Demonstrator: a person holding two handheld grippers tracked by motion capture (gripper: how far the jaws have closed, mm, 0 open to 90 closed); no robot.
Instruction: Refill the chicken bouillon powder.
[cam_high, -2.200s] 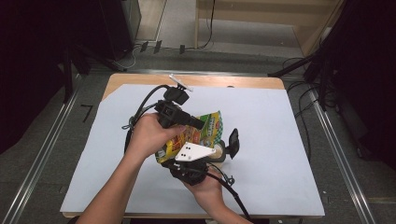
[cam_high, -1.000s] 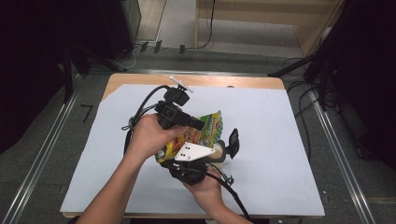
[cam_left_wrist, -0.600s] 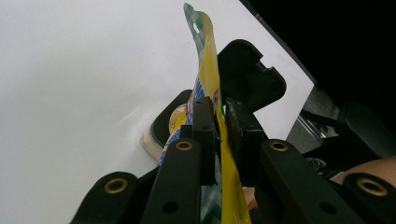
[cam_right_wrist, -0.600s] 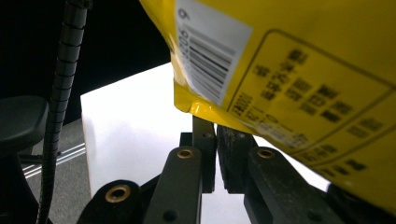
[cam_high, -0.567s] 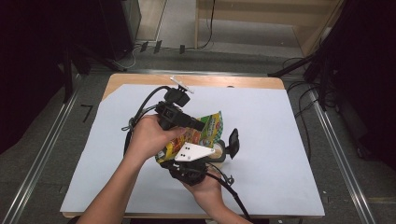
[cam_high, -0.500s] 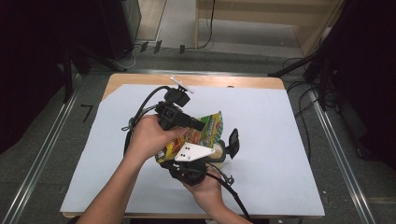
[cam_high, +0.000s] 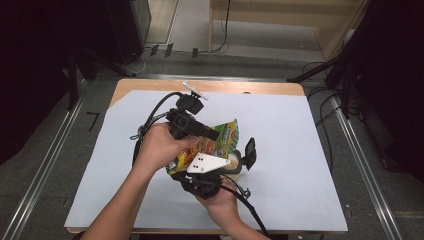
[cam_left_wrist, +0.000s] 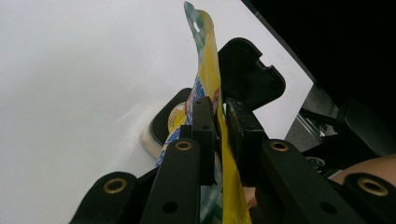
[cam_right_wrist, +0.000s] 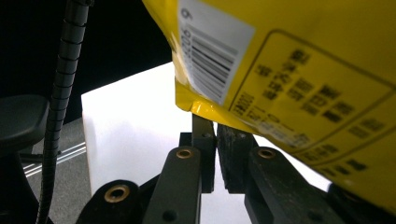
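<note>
A yellow and green snack bag (cam_high: 226, 136) is held up off the white-covered table (cam_high: 300, 150) between both grippers. My left gripper (cam_high: 216, 135) reaches in from the left, and in the left gripper view it (cam_left_wrist: 219, 116) is shut on the bag's thin edge (cam_left_wrist: 208, 60). My right gripper (cam_high: 205, 159) comes up from below under its white plate. In the right gripper view its jaws (cam_right_wrist: 215, 135) are closed together at the lower edge of the bag's printed back (cam_right_wrist: 299, 79), whose barcode shows.
A small cream round container (cam_high: 233, 167) with a raised black lid (cam_high: 249, 152) sits on the sheet just right of the bag, also seen behind it (cam_left_wrist: 164, 122). The table's wooden back edge (cam_high: 225, 86) borders a floor with cables and metal rails.
</note>
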